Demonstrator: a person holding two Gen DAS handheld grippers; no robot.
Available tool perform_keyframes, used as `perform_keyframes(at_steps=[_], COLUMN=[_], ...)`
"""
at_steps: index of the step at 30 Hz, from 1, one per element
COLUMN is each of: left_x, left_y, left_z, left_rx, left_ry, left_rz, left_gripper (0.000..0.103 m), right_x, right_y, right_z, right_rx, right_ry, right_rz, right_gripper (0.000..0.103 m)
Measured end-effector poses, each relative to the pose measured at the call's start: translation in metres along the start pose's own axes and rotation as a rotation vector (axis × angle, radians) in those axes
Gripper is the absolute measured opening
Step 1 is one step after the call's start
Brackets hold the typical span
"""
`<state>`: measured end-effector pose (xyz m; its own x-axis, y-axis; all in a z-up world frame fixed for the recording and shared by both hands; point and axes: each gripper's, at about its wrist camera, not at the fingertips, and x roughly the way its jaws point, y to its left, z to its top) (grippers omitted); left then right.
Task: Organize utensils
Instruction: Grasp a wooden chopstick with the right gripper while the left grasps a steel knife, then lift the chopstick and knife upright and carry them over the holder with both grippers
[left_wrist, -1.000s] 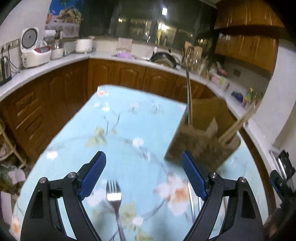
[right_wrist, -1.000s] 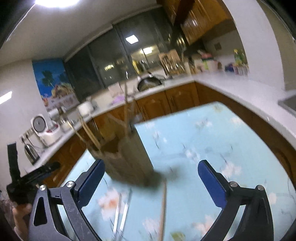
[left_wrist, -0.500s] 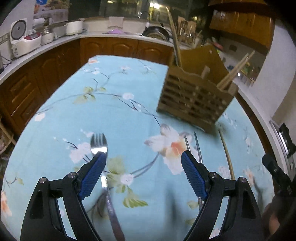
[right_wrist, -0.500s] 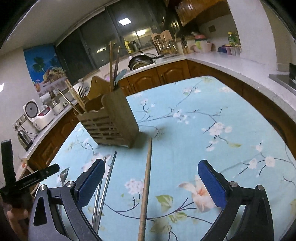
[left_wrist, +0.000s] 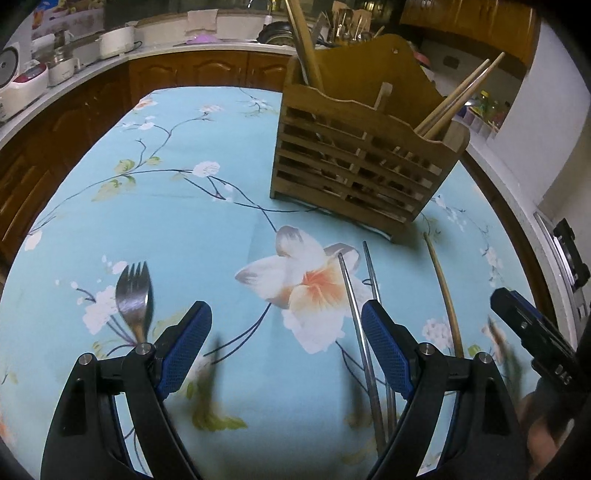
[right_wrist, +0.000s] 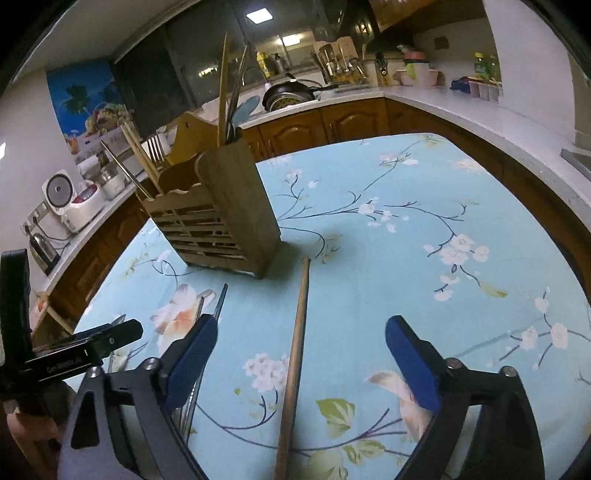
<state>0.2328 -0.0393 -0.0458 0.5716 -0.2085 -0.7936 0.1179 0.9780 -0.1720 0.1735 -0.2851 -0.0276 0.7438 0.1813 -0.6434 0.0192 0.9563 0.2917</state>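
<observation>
a wooden caddy (left_wrist: 365, 162) is stood on a floral tablecloth (left_wrist: 192, 221), with chopsticks (left_wrist: 458, 99) and a long wooden handle (left_wrist: 304, 44) stuck in its compartments. the left gripper (left_wrist: 286, 345) is held wide open over the cloth, nothing between its blue pads; a fork (left_wrist: 133, 299) is laid just left of it, tines toward the caddy, and two metal chopsticks (left_wrist: 360, 310) are laid beside its right finger. the right gripper (right_wrist: 301, 363) is being closed, with a wooden stick (right_wrist: 295, 354) lying on the cloth between its fingers, not yet pressed by either pad; the stick's far end is seen near the caddy's corner.
</observation>
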Motion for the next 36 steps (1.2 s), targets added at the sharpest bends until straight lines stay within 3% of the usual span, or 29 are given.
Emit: perform_keyframes(at_steps=[4,10,13,18,23,26,28,30,36], left_x=[0.01,0.028,0.037,0.054,0.06,0.064,0.065,0.065,0.057], left_y=[-0.006,-0.019,-0.023,-0.029,-0.04,-0.054,-0.062,-0.064,-0.044], left_z=[0.005,0.011,0.015,0.019,0.02,0.018,0.017,0.017,0.02], left_rx=[0.015,0.046,0.044,0.048,0.098,0.169,0.208,0.213,0.15], left_ry=[0.023,0.06,0.073,0.109,0.089,0.069,0.053,0.051,0.052], left_rz=[-0.018,-0.032,-0.038,-0.04,0.002,0.053,0.065,0.065,0.002], left_gripper=[0.074,0.055,0.052,0.04,0.036,0.023,0.009,0.007,0.004], right_x=[0.011,0.034,0.048,0.07,0.086,0.091,0.093,0.094,0.084], right_y=[0.0,0.004,0.006,0.008,0.011,0.022,0.025,0.024,0.008], right_z=[0.005,0.012,0.015,0.024,0.026,0.025,0.026,0.027,0.026], right_rx=[-0.01,-0.032,-0.043,-0.074,-0.131,-0.195,-0.22,-0.218,-0.112], right_ry=[0.025,0.082,0.11,0.149,0.168,0.167,0.165,0.163,0.162], right_rz=[0.006,0.016,0.012,-0.017,-0.063,-0.116,-0.133,-0.131,-0.05], right_gripper=[0.071,0.056,0.048,0.043,0.038,0.034,0.018,0.008,0.007])
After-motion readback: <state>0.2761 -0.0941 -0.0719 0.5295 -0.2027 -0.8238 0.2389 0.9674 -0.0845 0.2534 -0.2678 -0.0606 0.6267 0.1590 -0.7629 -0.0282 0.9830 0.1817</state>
